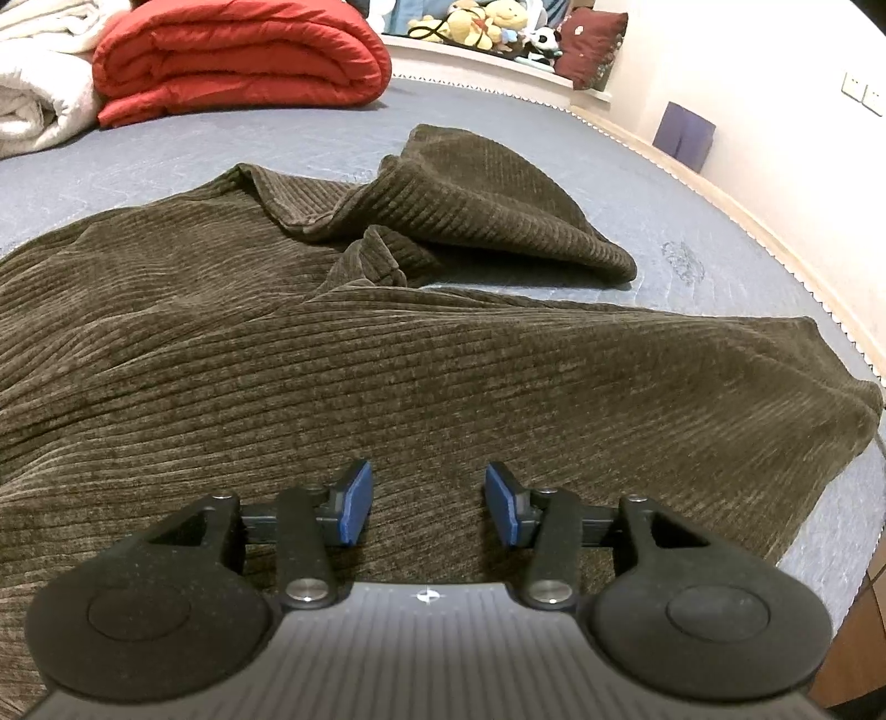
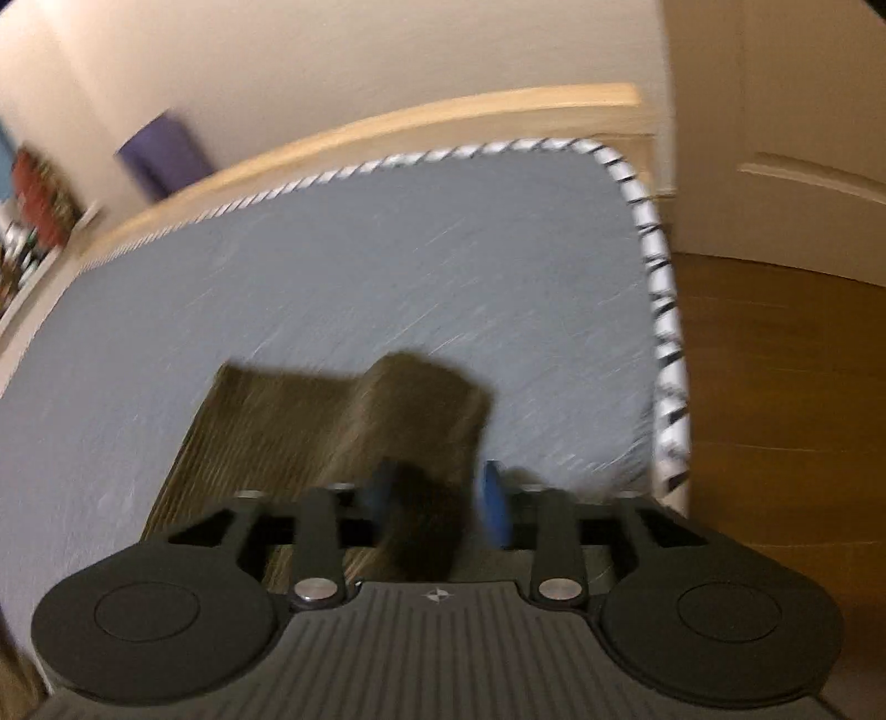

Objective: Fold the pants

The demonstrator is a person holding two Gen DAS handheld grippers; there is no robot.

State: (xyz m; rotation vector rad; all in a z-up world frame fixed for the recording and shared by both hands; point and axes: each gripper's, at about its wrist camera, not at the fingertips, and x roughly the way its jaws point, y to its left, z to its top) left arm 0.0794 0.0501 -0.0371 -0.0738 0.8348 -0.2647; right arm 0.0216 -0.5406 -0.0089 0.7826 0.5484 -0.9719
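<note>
Dark brown corduroy pants (image 1: pixel 387 360) lie spread and rumpled across the grey-blue mattress (image 1: pixel 221 144), one leg bunched toward the far right. My left gripper (image 1: pixel 429 501) hovers just over the near fabric, open, with nothing pinched between its blue pads. The right wrist view is smeared by motion. In it, one end of the pants (image 2: pixel 332 421) rises into a fold that runs between the pads of my right gripper (image 2: pixel 437 501). Those jaws stand apart, and a thin gap shows beside the right pad (image 2: pixel 494 507), so the cloth looks loose there.
A folded red quilt (image 1: pixel 238 61) and a white blanket (image 1: pixel 33 83) sit at the far left of the bed, with plush toys (image 1: pixel 487 22) on a ledge behind. The mattress corner (image 2: pixel 626 166) and wooden floor (image 2: pixel 775 387) lie to the right. A purple object (image 2: pixel 163 152) leans on the wall.
</note>
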